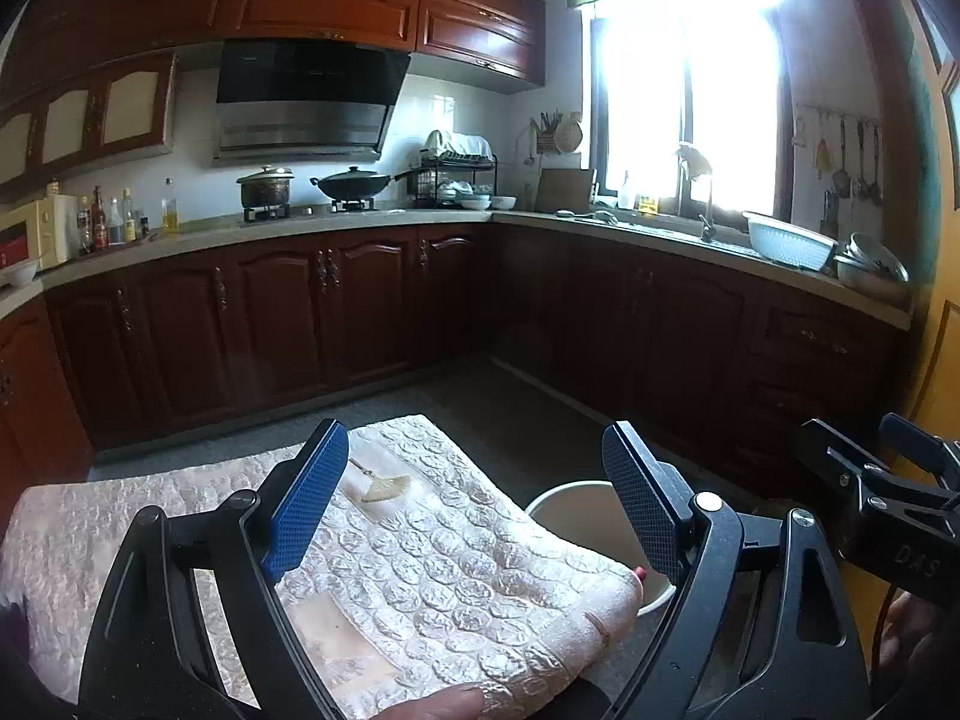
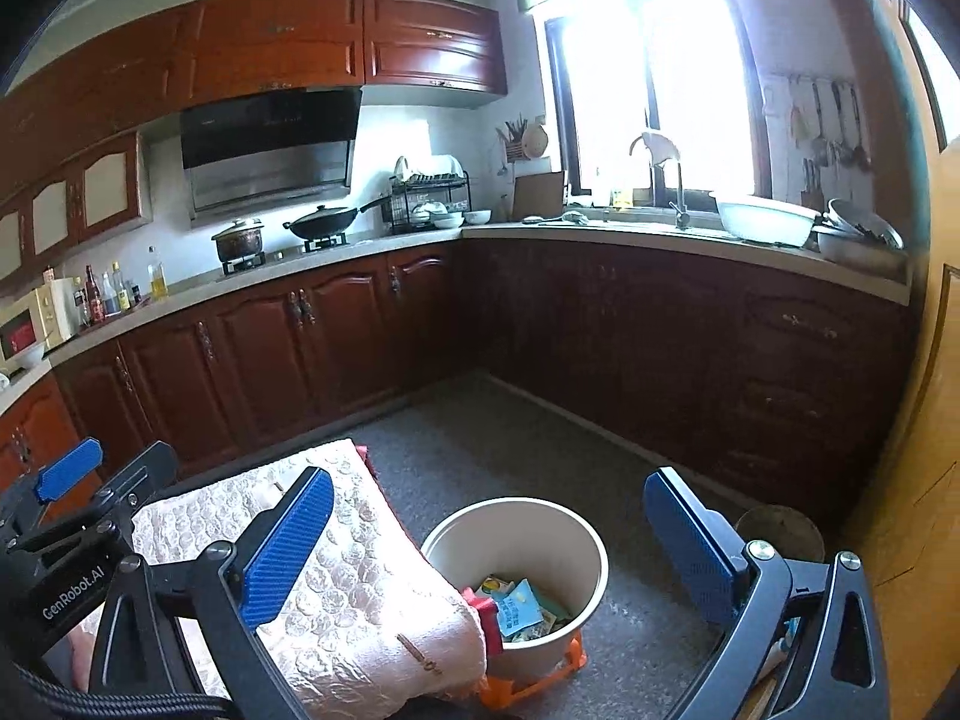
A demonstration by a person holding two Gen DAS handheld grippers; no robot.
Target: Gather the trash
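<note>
Kitchen with an L-shaped run of wooden cabinets; in the foreground a low surface under a quilted pink cover (image 1: pixel 420 570), which serves as the tabletop. At 4 o'clock of the cover, on the floor (image 2: pixel 480 450), a cream trash bin (image 2: pixel 576 546) stands just beside the cover's corner; it already holds several wrappers (image 2: pixel 519 603), blue and yellow among them, so part of the collecting appears done. One small pale scrap (image 1: pixel 384 489) lies on the cover toward 12 o'clock, apparently the piece left to gather; whether other trash remains cannot be told. Left hand-held gripper (image 1: pixel 480 516): jaws spread wide, holding nothing, hovering above the cover's near edge. Right hand-held gripper (image 2: pixel 489 546): jaws equally wide, holding nothing, poised above the bin.
</note>
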